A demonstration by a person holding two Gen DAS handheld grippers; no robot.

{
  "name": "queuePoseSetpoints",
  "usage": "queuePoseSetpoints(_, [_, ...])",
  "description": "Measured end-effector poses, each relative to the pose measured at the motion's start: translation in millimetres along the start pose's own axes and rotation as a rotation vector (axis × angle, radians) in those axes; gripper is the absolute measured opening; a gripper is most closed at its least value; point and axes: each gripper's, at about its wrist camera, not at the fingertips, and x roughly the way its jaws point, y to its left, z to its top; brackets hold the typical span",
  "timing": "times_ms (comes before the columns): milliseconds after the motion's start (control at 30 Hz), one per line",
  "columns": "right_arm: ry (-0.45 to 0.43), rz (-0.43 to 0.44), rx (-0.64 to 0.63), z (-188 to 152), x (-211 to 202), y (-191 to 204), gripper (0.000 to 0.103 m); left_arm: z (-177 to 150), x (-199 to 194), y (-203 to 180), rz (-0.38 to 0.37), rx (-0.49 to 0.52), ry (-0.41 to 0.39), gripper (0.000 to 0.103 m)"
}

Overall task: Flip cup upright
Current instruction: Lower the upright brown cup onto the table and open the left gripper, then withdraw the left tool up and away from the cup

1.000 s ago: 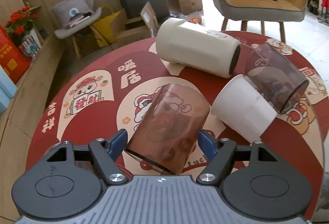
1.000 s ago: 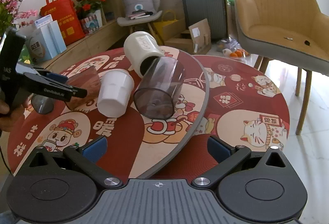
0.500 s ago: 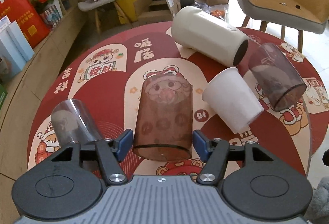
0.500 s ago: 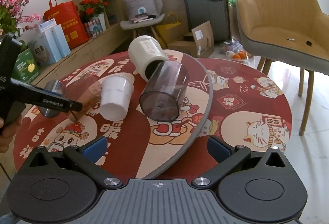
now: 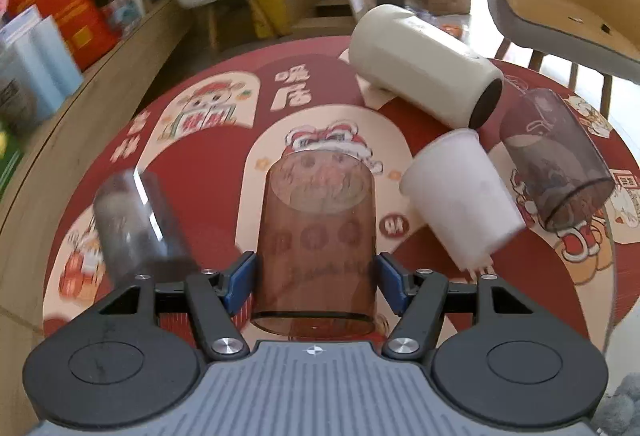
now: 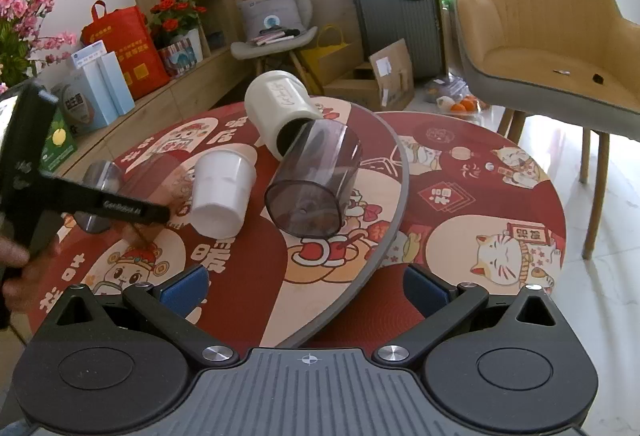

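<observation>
Left wrist view: our left hand-held gripper (image 5: pixel 316 278) clamps the brown tumbler (image 5: pixel 316 248), not yet upright; right hand-held gripper (image 6: pixel 306 286) waits wide

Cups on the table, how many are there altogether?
5: a brown cup between the left gripper's fingers, a clear cup to its left, a white cup, a cream cup, and a smoky cup far right.
</observation>
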Motion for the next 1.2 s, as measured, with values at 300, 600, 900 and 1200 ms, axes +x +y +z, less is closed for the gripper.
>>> queuePoseSetpoints(300, [-0.003, -0.01, -0.011, -2, 0, 4, 0.103, -46, -40, -14, 0.037, -0.124, 0.011, 0.067])
queuePoseSetpoints(600, [0.012, -0.022, -0.026, -5, 4, 8, 0.103, -69, -54, -18, -0.014, -0.254, 0.0, 0.068])
queuePoseSetpoints(900, [0.025, -0.034, -0.045, -7, 10, 11, 0.103, -84, -87, -15, -0.005, -0.326, -0.153, 0.092])
queuePoseSetpoints(1200, [0.0, -0.051, -0.129, -13, 14, 25, 0.103, -111, -120, 31, 0.054, -0.489, -0.194, 0.097])
